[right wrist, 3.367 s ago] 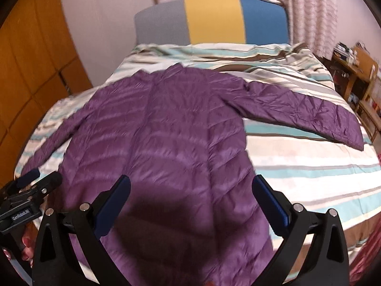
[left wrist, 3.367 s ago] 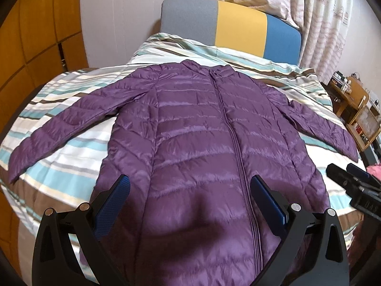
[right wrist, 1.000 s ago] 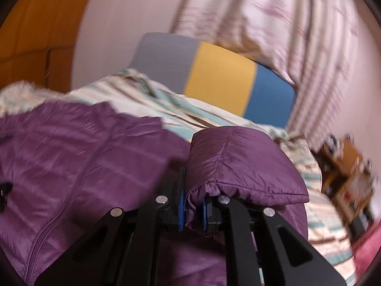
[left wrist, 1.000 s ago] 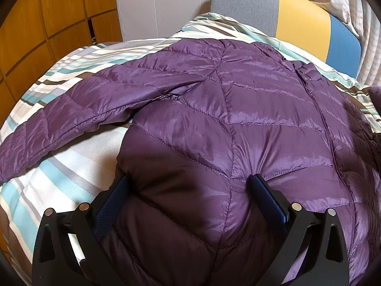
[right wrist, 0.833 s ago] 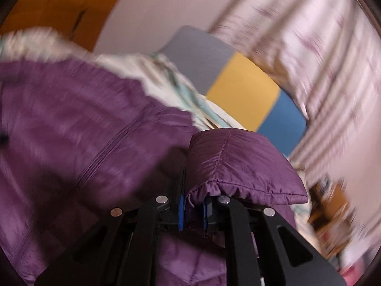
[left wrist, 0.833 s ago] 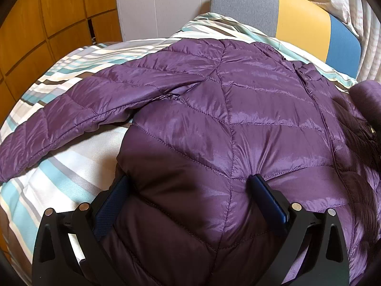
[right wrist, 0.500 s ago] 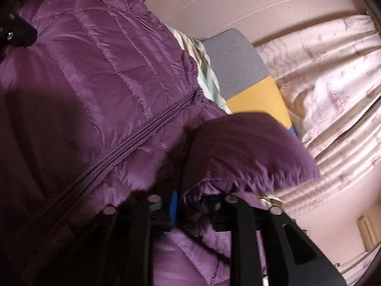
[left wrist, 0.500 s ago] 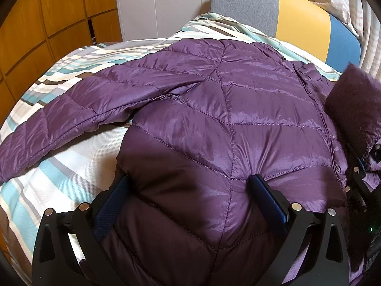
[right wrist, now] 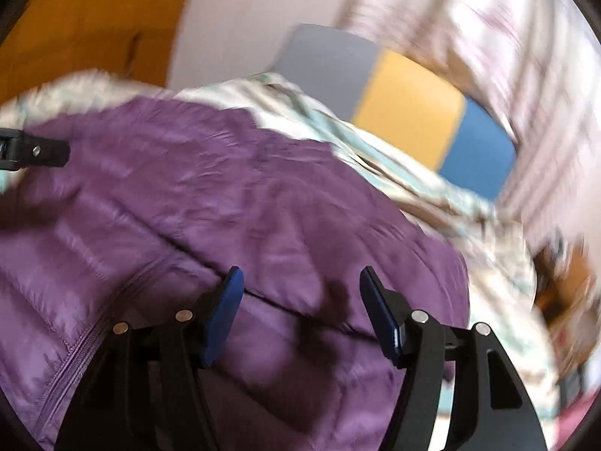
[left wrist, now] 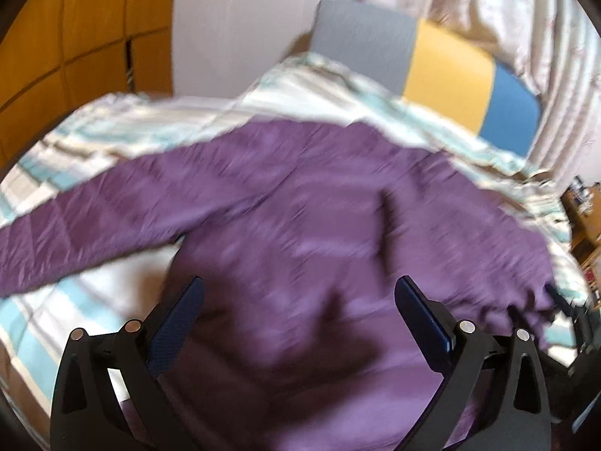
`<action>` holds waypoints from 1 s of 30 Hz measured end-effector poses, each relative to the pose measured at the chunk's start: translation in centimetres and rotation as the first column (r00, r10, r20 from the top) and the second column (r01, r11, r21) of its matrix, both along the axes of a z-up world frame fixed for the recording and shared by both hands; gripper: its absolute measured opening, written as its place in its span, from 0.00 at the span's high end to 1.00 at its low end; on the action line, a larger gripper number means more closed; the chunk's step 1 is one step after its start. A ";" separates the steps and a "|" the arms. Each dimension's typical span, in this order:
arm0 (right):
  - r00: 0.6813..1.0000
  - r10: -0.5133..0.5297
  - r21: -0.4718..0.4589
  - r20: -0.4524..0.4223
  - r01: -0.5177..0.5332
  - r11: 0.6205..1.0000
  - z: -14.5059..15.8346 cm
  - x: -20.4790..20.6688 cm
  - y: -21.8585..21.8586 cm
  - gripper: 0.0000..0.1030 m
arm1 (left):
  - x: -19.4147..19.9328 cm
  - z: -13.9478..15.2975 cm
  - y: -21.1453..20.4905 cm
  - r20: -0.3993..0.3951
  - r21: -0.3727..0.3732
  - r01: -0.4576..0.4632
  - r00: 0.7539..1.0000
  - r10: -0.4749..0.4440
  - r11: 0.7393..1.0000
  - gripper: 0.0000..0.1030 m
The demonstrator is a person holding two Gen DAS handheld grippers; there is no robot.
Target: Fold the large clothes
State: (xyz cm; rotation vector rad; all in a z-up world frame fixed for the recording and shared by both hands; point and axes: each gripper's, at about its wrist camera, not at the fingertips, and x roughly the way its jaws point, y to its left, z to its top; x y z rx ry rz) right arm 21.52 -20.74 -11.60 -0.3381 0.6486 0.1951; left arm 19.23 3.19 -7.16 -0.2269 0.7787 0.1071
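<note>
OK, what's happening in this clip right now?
A person with a handheld gripper in each hand is folding a purple puffer jacket spread on a striped bed. The right gripper has just been opening, its fingers standing apart with nothing pinched; the right sleeve now lies folded over the jacket's body. The left gripper is open above the jacket, and the left sleeve is still stretched out.

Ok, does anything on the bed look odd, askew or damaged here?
Nothing stands out. The purple jacket lies on the striped bedcover, one sleeve folded across its front, the other spread out. Both views are blurred, so small flaws would not show.
</note>
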 end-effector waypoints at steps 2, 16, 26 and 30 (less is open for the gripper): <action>0.996 -0.094 0.082 0.005 0.093 0.992 0.3 0.3 -2.7 0.32 | 1.6 0.7 -2.5 0.009 0.035 0.047 0.999 -0.047 0.998 0.03; 0.920 -0.391 0.329 -0.013 0.374 0.867 1.2 -1.8 -10.9 0.31 | 9.1 -4.4 -6.5 -0.108 0.199 0.106 0.990 -0.086 0.974 0.63; 0.932 -0.343 0.382 -0.118 0.361 0.851 2.6 1.1 -11.3 0.48 | 8.1 -5.5 -4.3 -0.086 0.163 0.084 0.994 -0.070 0.983 0.62; 0.925 -0.332 0.355 -0.186 0.378 0.855 0.9 5.9 -11.6 0.54 | 8.1 -5.6 -4.4 -0.088 0.162 0.087 0.993 -0.073 0.983 0.59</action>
